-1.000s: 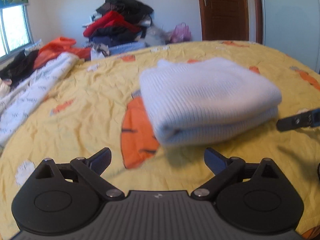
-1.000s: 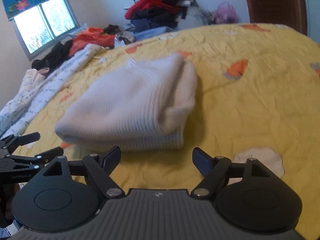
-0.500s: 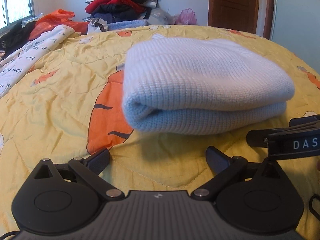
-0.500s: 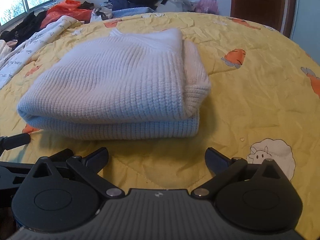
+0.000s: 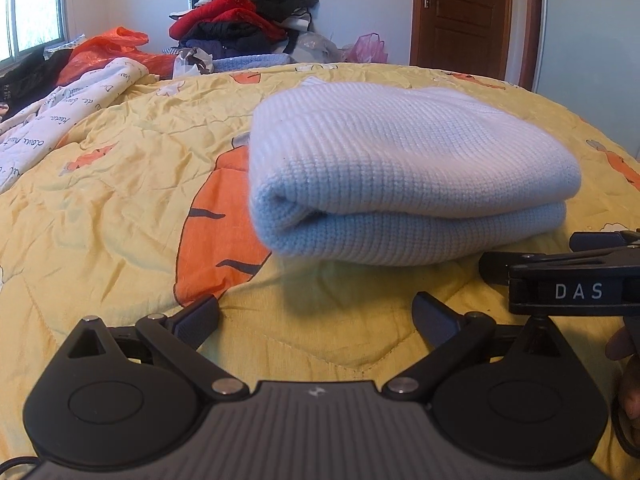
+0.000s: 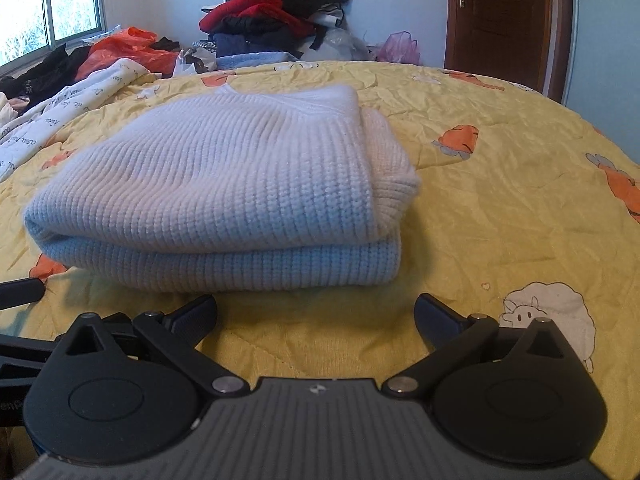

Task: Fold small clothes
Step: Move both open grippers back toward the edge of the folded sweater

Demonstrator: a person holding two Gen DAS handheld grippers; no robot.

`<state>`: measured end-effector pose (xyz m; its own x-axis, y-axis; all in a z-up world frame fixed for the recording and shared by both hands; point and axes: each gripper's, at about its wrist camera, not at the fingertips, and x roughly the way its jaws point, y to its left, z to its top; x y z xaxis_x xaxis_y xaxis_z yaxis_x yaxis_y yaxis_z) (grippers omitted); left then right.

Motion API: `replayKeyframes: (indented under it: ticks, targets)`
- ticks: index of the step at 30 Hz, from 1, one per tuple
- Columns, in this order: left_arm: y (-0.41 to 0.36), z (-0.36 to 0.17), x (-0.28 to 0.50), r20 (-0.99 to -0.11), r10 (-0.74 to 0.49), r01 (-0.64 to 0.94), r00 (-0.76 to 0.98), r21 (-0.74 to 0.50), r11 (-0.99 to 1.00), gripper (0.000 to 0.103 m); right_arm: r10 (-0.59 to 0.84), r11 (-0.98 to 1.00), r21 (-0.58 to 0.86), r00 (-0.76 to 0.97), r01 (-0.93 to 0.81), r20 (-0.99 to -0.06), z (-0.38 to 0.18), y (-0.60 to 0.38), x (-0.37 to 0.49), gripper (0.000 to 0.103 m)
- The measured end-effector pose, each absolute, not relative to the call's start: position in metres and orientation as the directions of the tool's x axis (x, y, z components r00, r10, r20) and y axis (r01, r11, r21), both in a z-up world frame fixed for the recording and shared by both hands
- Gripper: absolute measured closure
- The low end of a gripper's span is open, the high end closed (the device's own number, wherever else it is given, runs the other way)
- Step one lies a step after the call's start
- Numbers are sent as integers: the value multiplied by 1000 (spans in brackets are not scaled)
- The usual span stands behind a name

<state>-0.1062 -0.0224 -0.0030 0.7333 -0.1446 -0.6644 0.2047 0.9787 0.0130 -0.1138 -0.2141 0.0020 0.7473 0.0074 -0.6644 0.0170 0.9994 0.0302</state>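
Left wrist view: the left gripper point(image 5: 316, 312) hangs spread wide and empty over bare quilt point(image 5: 100, 208), just short of the folded sweater point(image 5: 400, 184). The right gripper's body crosses the right edge.

Right wrist view: the right gripper point(image 6: 316, 312) is equally wide and empty; the sweater point(image 6: 224, 188) lies just ahead, clothes pile point(image 6: 272, 16) beyond.

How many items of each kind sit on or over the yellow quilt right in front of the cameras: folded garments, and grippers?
Folded garments: 1, the pale blue knit sweater on the yellow quilt.
Grippers: 2, the left gripper and the right gripper, both open and empty.
Total: 3
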Motion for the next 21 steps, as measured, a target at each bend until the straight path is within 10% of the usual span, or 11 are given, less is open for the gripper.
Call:
replayKeyframes:
  ticks: [15,21]
  targets:
    - [-24,7,-109,-683,-111,189,722,40,981,0,10,1000,27,736,12,-677,4,-214,-115,1]
    - [-17,53,-135,-534,-183,240,825,39,970,0,31,999,51,795,0,-606,51,-238,-130,0]
